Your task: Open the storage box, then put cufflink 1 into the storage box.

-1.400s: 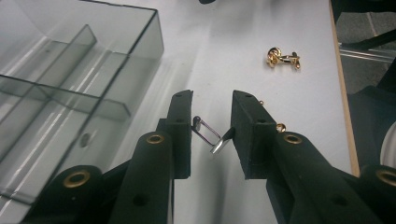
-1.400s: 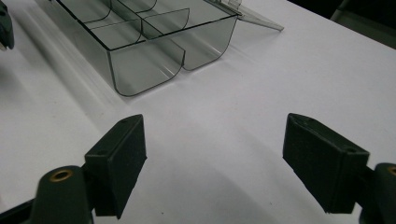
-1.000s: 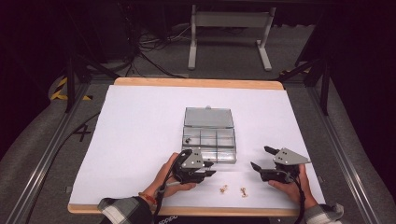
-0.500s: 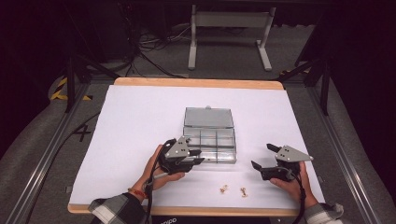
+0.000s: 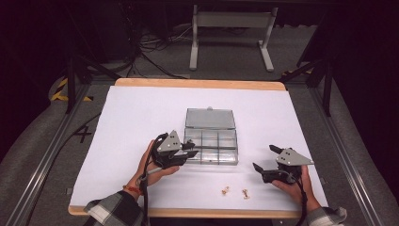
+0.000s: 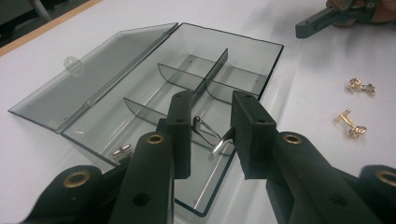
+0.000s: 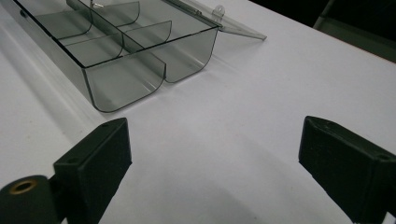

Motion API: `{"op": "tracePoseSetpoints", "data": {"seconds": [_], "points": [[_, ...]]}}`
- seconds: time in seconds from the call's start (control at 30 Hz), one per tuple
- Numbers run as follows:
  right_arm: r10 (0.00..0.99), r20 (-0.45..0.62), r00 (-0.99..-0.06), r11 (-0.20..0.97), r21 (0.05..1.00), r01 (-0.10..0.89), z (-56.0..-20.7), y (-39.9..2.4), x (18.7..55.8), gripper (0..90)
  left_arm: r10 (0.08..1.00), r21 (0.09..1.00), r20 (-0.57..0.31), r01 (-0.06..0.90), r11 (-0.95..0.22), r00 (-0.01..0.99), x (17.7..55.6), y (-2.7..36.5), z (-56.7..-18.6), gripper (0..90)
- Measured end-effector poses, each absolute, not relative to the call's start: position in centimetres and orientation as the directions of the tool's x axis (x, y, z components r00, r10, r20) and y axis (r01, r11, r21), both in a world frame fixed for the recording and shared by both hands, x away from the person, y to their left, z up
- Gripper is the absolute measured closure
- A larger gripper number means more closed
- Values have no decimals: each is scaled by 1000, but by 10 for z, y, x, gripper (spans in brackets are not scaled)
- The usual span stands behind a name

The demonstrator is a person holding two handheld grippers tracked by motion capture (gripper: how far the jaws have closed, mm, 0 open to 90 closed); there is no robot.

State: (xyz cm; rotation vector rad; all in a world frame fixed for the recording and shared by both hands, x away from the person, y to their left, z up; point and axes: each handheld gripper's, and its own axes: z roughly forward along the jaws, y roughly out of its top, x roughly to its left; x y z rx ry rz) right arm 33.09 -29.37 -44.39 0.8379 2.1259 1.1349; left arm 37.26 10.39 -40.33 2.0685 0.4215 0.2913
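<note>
My left gripper (image 6: 211,135) pinches a silver cufflink (image 6: 219,140) between its pads, hanging just above the near corner compartment of the clear box (image 6: 243,56); the link's wire loop sticks out toward the left pad, so I judge the hold to be a thin one on the post alone. If I let go too high or off to one side, the piece could strike the box's divider (image 6: 212,70) or its near wall and bounce out onto the white sheet (image 5: 131,122). A second silver cufflink (image 6: 120,151) already lies in the box, in the compartment left of my jaws, and dropping onto it could knock it about. My right gripper (image 7: 212,154) has just been spreading its jaws and stands wide with nothing between them, resting right of the box. Two gold cufflinks (image 5: 235,191) lie on the sheet in front of the box, between my hands, easy to sweep off with a sleeve. The open lid (image 6: 93,79) lies flat behind the box, out of my way.
</note>
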Motion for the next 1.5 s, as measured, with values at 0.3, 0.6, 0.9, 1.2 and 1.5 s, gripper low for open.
{"op": "tracePoseSetpoints", "data": {"seconds": [0.3, 0.6, 0.9, 1.2, 1.5], "points": [[741, -207, -639, 449, 860, 242, -444, -293, 330, 103, 425, 858, 40, 187, -478, 904, 380, 106, -405, 701], [744, -232, -627, 465, 853, 236, -445, -290, 329, 113, 422, 861, 27, 193, -470, 906, 392, 111, -399, 701], [755, -240, -610, 457, 860, 227, -445, -291, 327, 121, 398, 821, 30, 204, -533, 917, 408, 102, -399, 701], [758, -265, -596, 471, 855, 218, -446, -289, 325, 140, 433, 793, 24, 246, -557, 901, 429, 94, -400, 700], [751, -264, -605, 477, 851, 221, -446, -288, 326, 139, 440, 757, 11, 280, -591, 898, 443, 80, -416, 701]]}}
